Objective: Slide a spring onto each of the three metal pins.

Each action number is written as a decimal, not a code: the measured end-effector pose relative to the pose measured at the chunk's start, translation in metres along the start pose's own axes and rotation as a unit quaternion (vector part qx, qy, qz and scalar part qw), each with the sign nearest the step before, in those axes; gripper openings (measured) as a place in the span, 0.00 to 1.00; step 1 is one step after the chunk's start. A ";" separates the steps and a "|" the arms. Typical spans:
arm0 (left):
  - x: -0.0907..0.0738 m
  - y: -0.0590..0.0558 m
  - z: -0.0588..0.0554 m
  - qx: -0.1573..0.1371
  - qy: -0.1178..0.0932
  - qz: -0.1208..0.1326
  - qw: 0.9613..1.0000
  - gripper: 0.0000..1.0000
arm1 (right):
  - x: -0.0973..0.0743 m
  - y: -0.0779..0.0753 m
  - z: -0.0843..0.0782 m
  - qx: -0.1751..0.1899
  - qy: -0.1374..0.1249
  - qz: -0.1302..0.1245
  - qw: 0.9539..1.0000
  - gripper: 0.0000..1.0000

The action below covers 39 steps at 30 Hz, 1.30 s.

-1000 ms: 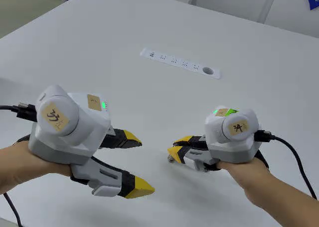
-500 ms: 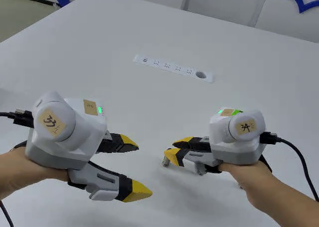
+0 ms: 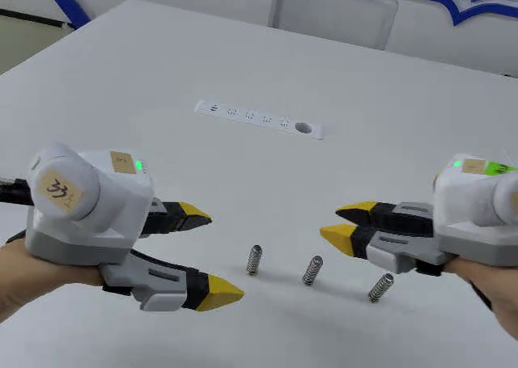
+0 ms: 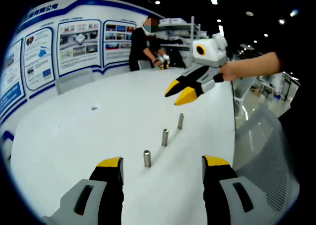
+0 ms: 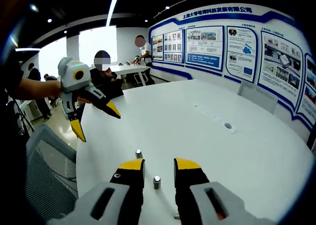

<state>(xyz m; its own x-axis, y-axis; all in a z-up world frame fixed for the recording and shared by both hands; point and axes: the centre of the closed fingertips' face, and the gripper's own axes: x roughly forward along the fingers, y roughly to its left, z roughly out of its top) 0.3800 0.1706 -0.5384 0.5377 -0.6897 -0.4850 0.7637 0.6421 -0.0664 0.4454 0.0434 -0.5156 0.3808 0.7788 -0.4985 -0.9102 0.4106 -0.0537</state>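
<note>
Silvery coil springs, three in all, stand upright in a row on the white worktop (image 3: 162, 77) toward its near edge: the left spring (image 3: 254, 260), the middle spring (image 3: 312, 270) and the right spring (image 3: 380, 287), each apart from its neighbour. Each stands as though a metal pin holds it from inside. The coils hide any pin, so this is a judgement: the task looks finished, with nothing left to thread.

The left tool (image 3: 217, 255), white and grey with yellow-tipped black jaws, hangs wide open and empty by the row's left end. The right tool (image 3: 333, 225), of the same make, hovers above the right end, jaws a little apart and gripping nothing.

A round tan sticker (image 3: 58, 192) on the left tool carries handwriting too unclear to read. The wall posters (image 5: 212, 39) carry print too small to read.
</note>
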 end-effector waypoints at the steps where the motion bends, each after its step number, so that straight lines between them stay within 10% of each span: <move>1: -0.001 0.002 0.001 0.000 -0.001 0.002 1.000 0.67 | -0.007 -0.001 -0.003 -0.002 0.003 -0.002 1.000 0.25; 15: -0.011 0.018 0.025 -0.006 -0.020 0.025 0.999 0.76 | -0.078 -0.014 -0.037 -0.006 0.023 -0.025 0.999 0.36; 39: -0.020 0.017 0.017 -0.001 0.009 0.028 1.000 0.89 | -0.104 -0.014 -0.060 -0.018 0.057 -0.030 0.998 0.66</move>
<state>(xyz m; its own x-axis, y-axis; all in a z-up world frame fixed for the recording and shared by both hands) 0.3885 0.1899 -0.5151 0.5734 -0.6467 -0.5030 0.7321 0.6800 -0.0397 0.4090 -0.0720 -0.5152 0.4149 0.6943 -0.5881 -0.8926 0.4359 -0.1152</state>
